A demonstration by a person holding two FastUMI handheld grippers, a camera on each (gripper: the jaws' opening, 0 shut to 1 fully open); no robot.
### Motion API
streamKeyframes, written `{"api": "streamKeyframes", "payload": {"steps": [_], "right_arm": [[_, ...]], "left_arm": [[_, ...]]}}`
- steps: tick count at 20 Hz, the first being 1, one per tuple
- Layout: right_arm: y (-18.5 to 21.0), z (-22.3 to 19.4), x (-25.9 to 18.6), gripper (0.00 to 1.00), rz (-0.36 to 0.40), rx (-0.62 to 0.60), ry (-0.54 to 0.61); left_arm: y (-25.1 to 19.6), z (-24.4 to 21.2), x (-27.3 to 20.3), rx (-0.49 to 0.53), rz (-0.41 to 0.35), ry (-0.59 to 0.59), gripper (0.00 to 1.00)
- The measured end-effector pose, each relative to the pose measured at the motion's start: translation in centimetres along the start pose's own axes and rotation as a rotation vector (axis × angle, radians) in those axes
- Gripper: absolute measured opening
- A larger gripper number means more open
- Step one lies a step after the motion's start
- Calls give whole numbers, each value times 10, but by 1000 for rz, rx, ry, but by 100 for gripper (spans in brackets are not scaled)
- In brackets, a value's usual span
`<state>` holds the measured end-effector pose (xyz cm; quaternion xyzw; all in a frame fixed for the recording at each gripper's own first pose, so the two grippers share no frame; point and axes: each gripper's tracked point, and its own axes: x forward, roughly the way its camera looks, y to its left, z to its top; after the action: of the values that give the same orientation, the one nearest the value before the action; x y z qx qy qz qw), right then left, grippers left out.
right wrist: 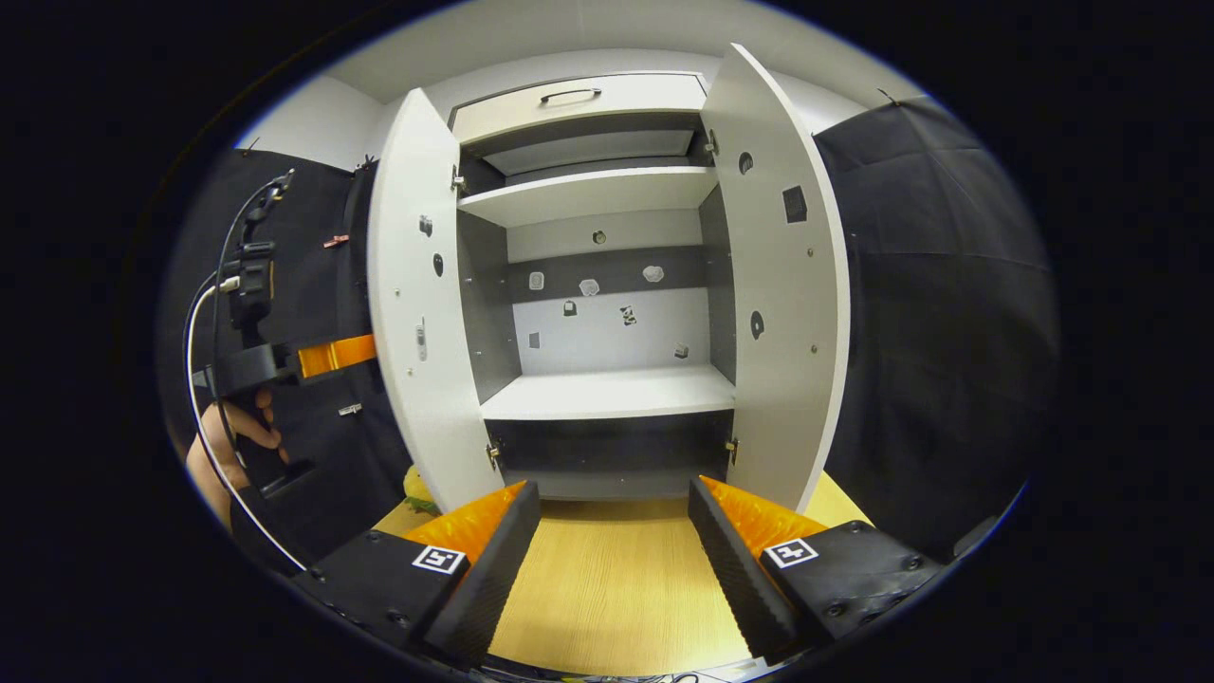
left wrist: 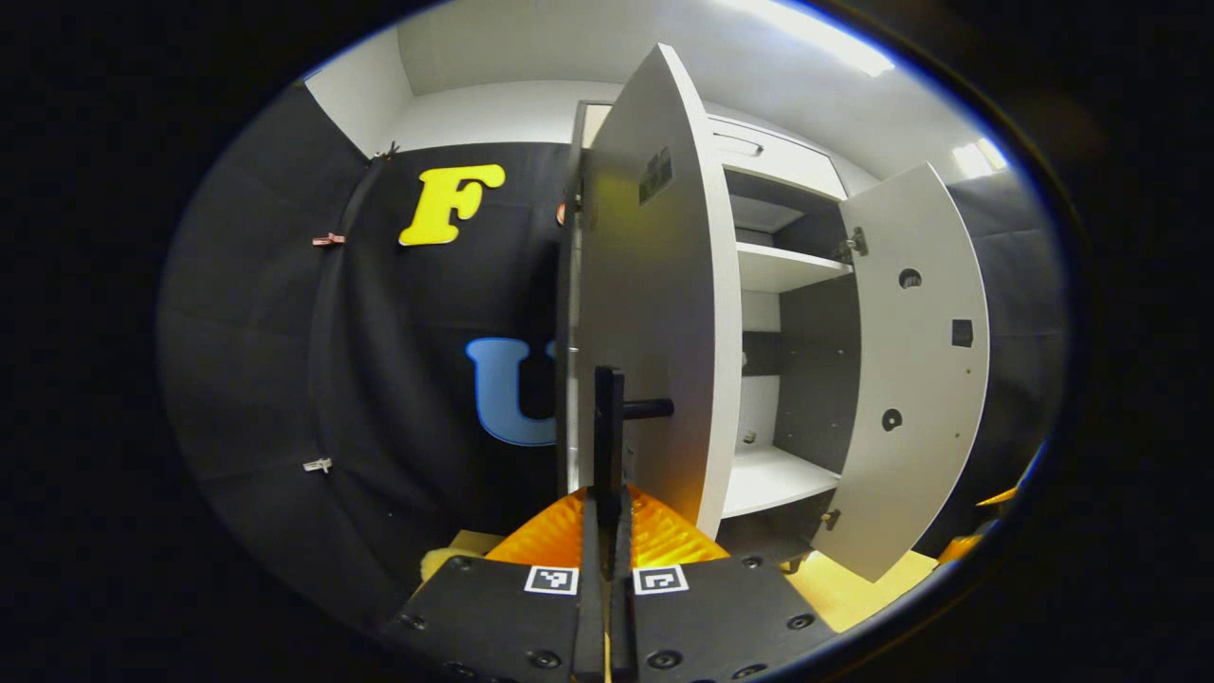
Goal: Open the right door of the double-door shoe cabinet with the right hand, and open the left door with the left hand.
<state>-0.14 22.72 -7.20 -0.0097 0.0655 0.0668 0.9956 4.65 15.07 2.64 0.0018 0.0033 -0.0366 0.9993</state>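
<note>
The left gripper (left wrist: 607,517) hides most of its own grasp: its fingers stand almost together around the dark handle (left wrist: 616,427) of the left door (left wrist: 654,313), and the bar's lower end is lost between them, so real pressure from both sides cannot be told. In the right gripper view the same gripper shows at the far left, a hand (right wrist: 223,446) under it, its front end cut off by the door's edge. The right gripper (right wrist: 615,517) hangs wide apart and holds nothing, its ribbed fingers (right wrist: 493,560) over a pale wood-grain floor (right wrist: 616,579). Beyond stands the cabinet (right wrist: 597,285) — both flat white doors swung out, the right door (right wrist: 787,285) bearing round holes and a small dark square. Inside lie smooth white shelves (right wrist: 607,394), dark side walls and a dark back strip; small fittings on the back panel are too tiny to make out. A drawer (right wrist: 579,100) with a curved pull tops it.
</note>
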Motion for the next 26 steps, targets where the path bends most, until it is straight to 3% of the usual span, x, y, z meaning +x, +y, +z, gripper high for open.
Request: {"api": "streamKeyframes", "payload": {"steps": [2, 4, 5, 11, 16, 20, 24, 26], "right_arm": [[1, 4, 2, 98, -3, -6, -7], [-5, 8, 1, 98, -14, -18, -17], [-7, 10, 2, 98, -21, -24, -19], [-28, 27, 2, 98, -79, -22, -37], [-51, 46, 5, 98, -113, -18, -56], [-70, 68, 15, 98, -109, -5, -83], [-91, 80, 23, 98, -87, -1, -95], [-103, 79, 27, 98, -81, -1, -84]], "left_arm": [[40, 1, 0, 2, 74, 1, 5], [22, 2, -1, -76, -62, 0, 5], [19, 2, -2, -94, -68, 8, 5], [32, -1, -9, -18, 15, 14, 5], [23, 7, -52, 31, 64, 15, 5], [-20, 11, -85, 6, 57, 0, 5], [-72, -3, -98, 91, 56, 23, 5], [-106, -14, -100, 105, 32, 48, 10]]}}
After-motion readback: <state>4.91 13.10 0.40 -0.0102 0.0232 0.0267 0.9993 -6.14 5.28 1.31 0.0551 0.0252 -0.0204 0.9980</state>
